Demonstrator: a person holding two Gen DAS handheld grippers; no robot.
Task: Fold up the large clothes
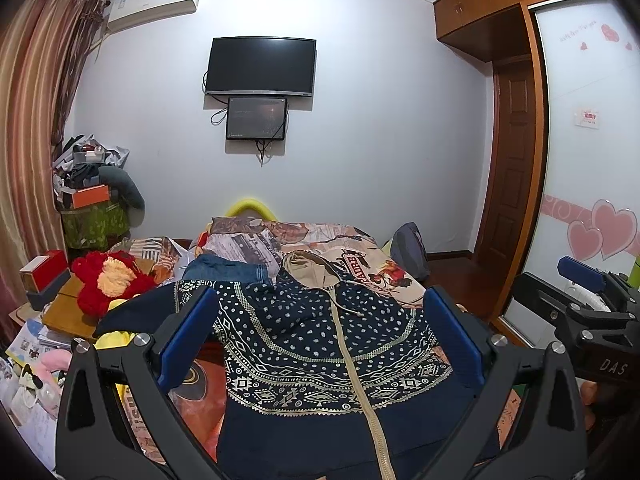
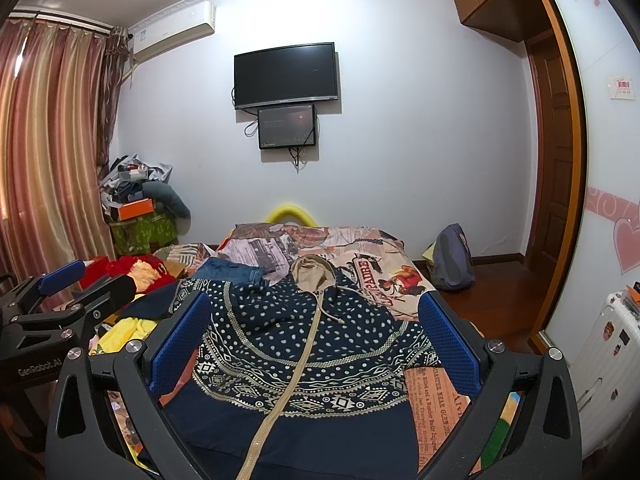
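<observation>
**Hoodie lies lengthwise ahead, both grippers spread and empty above its hem**

Starting at my left: the left gripper (image 1: 320, 344) hangs above the near end of the bed (image 1: 384, 268) with its blue pads (image 1: 188, 336) spread wide and nothing between them. Through the gap I see the navy patterned hoodie (image 1: 320, 340) laid front-up on the printed bedspread, its hem toward me and its tan hood (image 1: 306, 266) at the far end. Its left sleeve (image 1: 140, 308) trails off toward the clutter at the bed's left edge, beside a red plush toy (image 1: 108, 280).

In the middle, the zipper (image 2: 292, 368) runs away from me. That marks the garment's long axis, roughly in line with both sets of fingers, so I judge any fold across the width has to start from a side edge, not from the hem.

On my right, the right gripper (image 2: 316, 344) is likewise released, holding nothing, over the hem. The hoodie's right edge (image 2: 416, 332) sits just inside its right pad, so I judge that hand nearer to that side, while the left hand is nearer to the stray sleeve.
</observation>
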